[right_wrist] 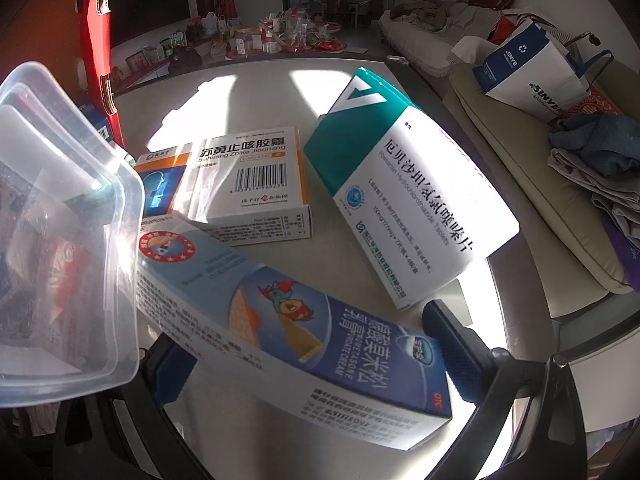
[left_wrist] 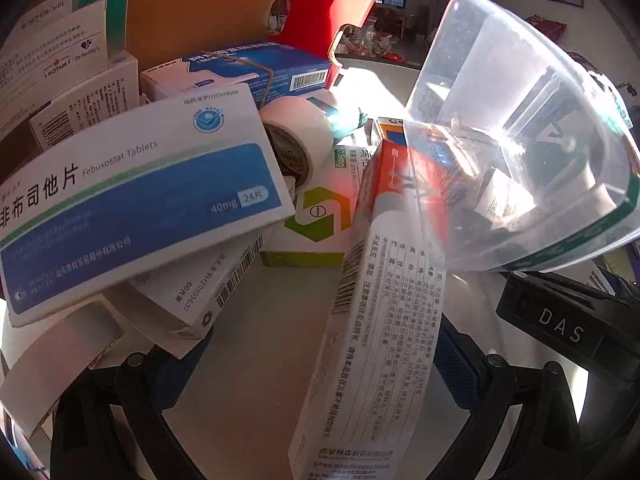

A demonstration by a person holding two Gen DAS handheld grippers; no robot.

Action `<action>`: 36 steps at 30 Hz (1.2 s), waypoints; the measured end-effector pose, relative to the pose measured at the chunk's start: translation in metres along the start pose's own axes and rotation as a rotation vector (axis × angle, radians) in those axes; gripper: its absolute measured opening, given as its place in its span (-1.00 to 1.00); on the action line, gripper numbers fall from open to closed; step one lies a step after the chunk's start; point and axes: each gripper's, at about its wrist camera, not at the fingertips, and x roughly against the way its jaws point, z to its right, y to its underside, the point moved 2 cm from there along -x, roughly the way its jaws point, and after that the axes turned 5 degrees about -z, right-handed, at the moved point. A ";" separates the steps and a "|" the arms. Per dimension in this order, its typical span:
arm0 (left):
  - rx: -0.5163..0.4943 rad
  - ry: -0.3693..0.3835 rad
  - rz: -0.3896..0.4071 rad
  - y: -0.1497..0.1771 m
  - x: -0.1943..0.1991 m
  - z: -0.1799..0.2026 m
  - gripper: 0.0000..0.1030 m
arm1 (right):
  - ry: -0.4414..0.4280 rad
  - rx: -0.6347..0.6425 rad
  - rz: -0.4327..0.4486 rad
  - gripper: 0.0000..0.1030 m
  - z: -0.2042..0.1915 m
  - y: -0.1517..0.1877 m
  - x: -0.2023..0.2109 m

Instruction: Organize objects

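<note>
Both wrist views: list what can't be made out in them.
- Left wrist view: contents of the clear plastic container, blurred by glare.
- Left wrist view: box under the Febuxostat box, mostly covered.
- Right wrist view: the cream box hides whether anything lies under it.
- Right wrist view: far clutter, too small.

blue box (left_wrist: 136, 204): "Febuxostat Tablets 40mg" | orange box (right_wrist: 240, 184): "Suhuang Zhike Jiaonang" | bag (right_wrist: 532, 72): "SINVE"

Black tongs (right_wrist: 316, 364) with blue pads (right_wrist: 452, 344), screwed joints.

Glossy clear plastic container (right_wrist: 68, 208), smooth printed cardboard medicine boxes (right_wrist: 248, 184), matt white tape roll (left_wrist: 298, 136), pale glossy bench (right_wrist: 340, 264).
</note>
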 end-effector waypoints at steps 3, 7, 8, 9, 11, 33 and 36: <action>0.000 0.000 0.000 -0.001 0.002 0.001 1.00 | 0.000 0.000 0.001 1.00 0.001 0.002 0.001; 0.000 0.000 -0.001 -0.002 0.005 0.002 1.00 | 0.000 0.000 0.002 1.00 0.001 0.003 0.001; 0.000 0.000 -0.001 -0.002 0.006 0.002 1.00 | 0.000 0.000 0.001 1.00 0.001 0.003 0.001; 0.000 0.000 -0.001 -0.002 0.007 0.002 1.00 | 0.000 0.000 0.001 1.00 0.001 0.003 0.001; 0.000 -0.001 -0.001 -0.003 0.008 0.003 1.00 | 0.000 0.000 0.001 1.00 0.001 0.003 0.001; 0.003 -0.001 0.001 0.007 0.008 0.001 1.00 | 0.000 0.000 0.002 1.00 0.003 0.002 0.000; 0.003 -0.001 0.001 0.007 0.008 0.001 1.00 | 0.000 0.000 0.001 1.00 0.003 0.002 0.000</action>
